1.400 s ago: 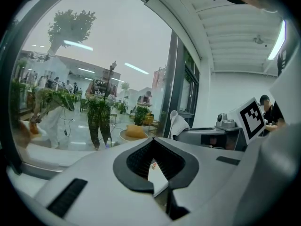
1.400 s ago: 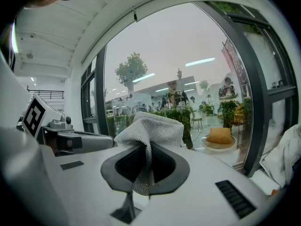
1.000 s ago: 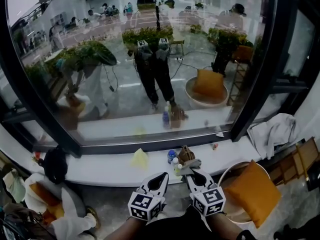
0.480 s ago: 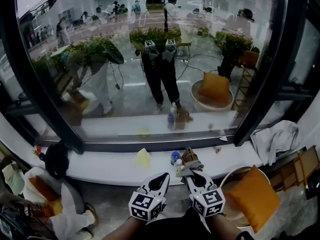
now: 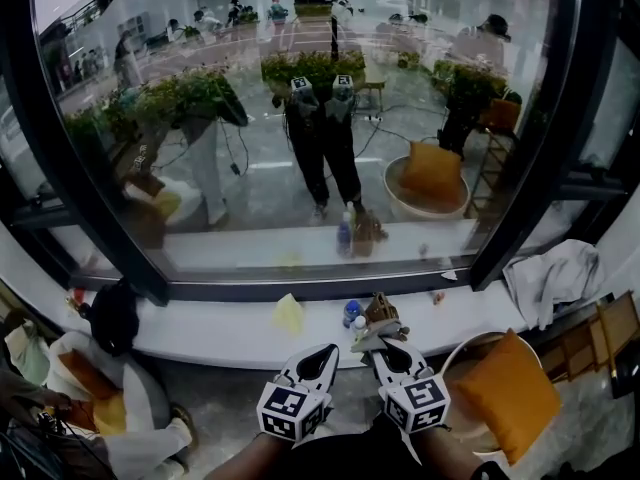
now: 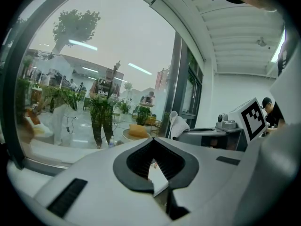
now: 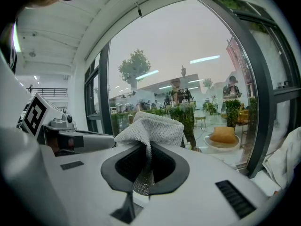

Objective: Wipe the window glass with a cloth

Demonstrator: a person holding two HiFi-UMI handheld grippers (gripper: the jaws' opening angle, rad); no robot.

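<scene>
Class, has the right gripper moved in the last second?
No. The right gripper, tongs shut on the cloth, stays just below the bottle on the sill, as before.

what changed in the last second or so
Only the figure in white seen in the glass stepped a little to the right. The left gripper and right gripper stayed low before the sill, right jaws still shut on the cloth, left jaws shut and empty.

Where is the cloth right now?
The cloth is pinched in the right gripper, low in the head view's middle, just before the white sill and bottles.
</scene>
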